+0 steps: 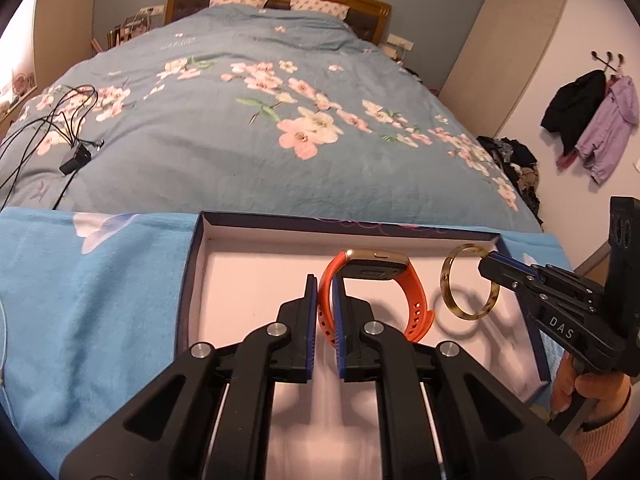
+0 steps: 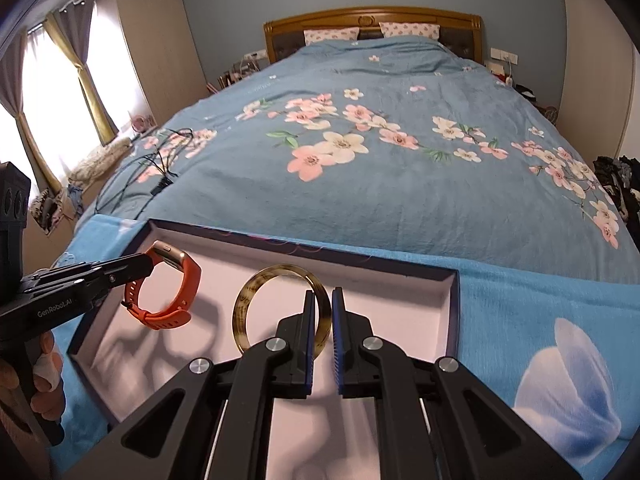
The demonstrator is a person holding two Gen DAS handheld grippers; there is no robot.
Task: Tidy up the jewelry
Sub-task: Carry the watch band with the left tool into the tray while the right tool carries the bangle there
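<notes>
An open box (image 1: 200, 272) with a dark rim and white floor lies on a light blue towel (image 1: 100, 300) at the bed's foot; it also shows in the right wrist view (image 2: 448, 320). My left gripper (image 1: 325, 284) is shut on the strap of an orange watch (image 1: 412, 292) and holds it above the box floor; the watch also shows in the right wrist view (image 2: 188, 280). My right gripper (image 2: 322, 296) is shut on a tortoiseshell bangle (image 2: 248, 292), held upright over the box. In the left wrist view the bangle (image 1: 450, 280) hangs at the box's right end.
The bed (image 1: 240, 140) with a blue floral cover stretches beyond the box. Black cables and an adapter (image 1: 74, 160) lie on its left side. Clothes hang on the right wall (image 1: 592, 120). Curtained windows (image 2: 52, 92) are at the left.
</notes>
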